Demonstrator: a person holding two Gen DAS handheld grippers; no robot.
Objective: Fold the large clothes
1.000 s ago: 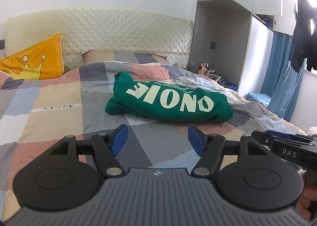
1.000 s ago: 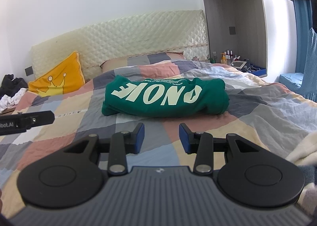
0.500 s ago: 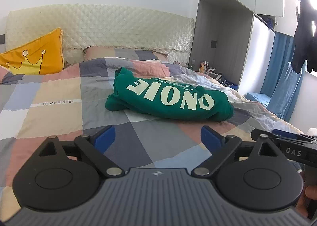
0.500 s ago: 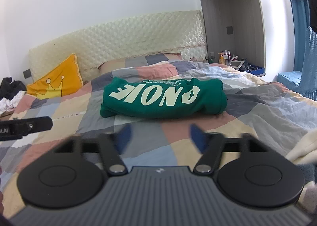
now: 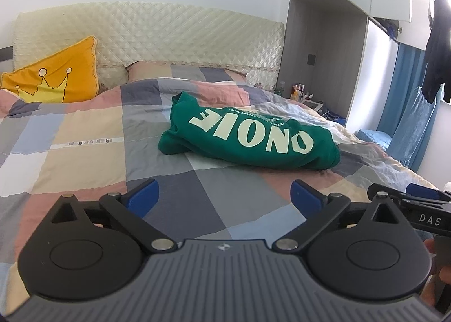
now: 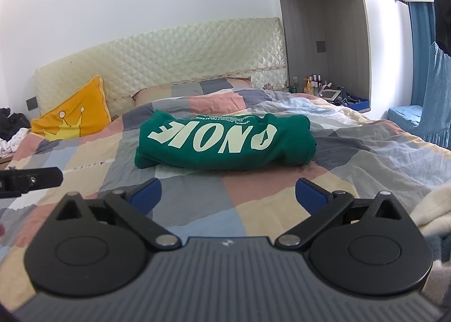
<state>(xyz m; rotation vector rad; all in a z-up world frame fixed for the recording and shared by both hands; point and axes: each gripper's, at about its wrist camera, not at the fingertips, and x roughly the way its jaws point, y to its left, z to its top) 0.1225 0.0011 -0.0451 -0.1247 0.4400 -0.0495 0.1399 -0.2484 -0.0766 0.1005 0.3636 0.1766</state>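
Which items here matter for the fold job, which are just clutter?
Job: folded green sweatshirt with cream lettering; patchwork quilted bedspread it lies on.

Lying about: orange crown-print cushion; bottles on the bedside shelf; white fluffy fabric.

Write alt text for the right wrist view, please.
A folded green sweatshirt with large pale lettering lies on a patchwork-quilted bed. Nearer the camera, the right gripper is opening, nothing between its blue pads. A yellow crown pillow leans against the headboard.

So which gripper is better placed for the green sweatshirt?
Probably right: the green sweatshirt lies straight ahead of the right gripper, off-centre for the left gripper. Both jaws are opening, empty.
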